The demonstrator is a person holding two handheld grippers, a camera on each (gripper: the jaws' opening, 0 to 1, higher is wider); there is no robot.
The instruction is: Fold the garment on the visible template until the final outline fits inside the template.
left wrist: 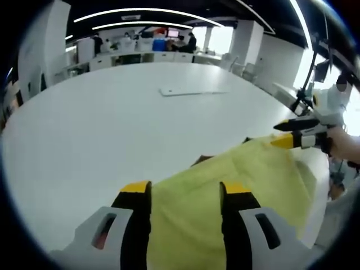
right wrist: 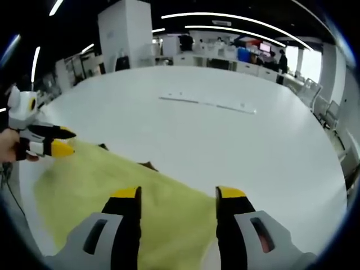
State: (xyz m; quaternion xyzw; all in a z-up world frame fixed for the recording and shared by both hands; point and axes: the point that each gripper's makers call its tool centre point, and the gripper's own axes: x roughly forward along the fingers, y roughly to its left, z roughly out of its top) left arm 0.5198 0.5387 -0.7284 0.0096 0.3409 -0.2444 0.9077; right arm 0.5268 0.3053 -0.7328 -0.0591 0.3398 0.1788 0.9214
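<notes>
A yellow-green garment (left wrist: pixel 247 185) lies spread on the white table (left wrist: pixel 95 129) and runs up between the jaws of my left gripper (left wrist: pixel 186 188), which stand apart. Its far corner reaches my right gripper (left wrist: pixel 287 134), held by a hand at the right. In the right gripper view the same garment (right wrist: pixel 112 180) passes between the parted jaws of my right gripper (right wrist: pixel 178 193). My left gripper (right wrist: pixel 62 140) is at the garment's left corner. Small dark bits of the template (left wrist: pixel 202 160) (right wrist: pixel 149 166) peek out from under the garment's far edge.
A thin white strip (left wrist: pixel 191 91) (right wrist: pixel 208 103) lies farther out on the table. Beyond the table's far edge are desks, chairs and several people. A hand (right wrist: pixel 8 143) holds the left gripper at the table's near edge.
</notes>
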